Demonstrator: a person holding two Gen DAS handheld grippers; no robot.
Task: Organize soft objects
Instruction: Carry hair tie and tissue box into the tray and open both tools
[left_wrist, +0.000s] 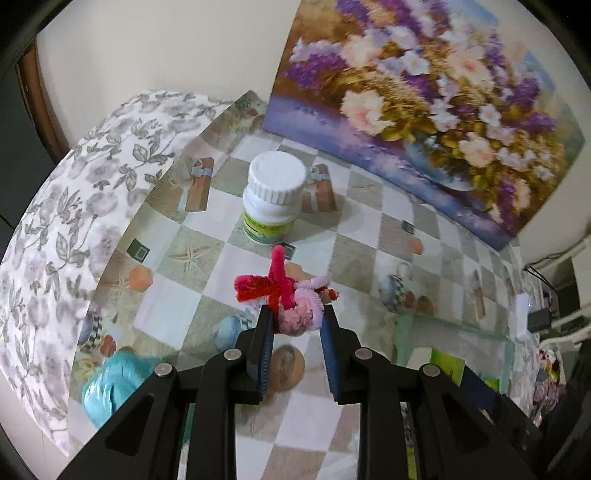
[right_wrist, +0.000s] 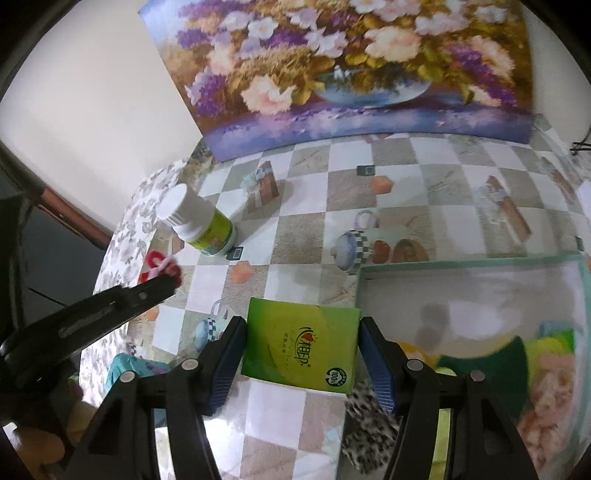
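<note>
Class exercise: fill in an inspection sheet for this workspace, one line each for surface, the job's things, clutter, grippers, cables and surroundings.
Surface: checked printed tablecloth.
Job's things: pink and red pipe-cleaner bundle; green tissue pack; pale green tray with soft items inside.
Clutter: white pill bottle, upright.
Grippers: left gripper shut on the bundle; right gripper shut on the pack.
Cables: dark cable at the far right edge.
Surroundings: flower painting against the wall.
</note>
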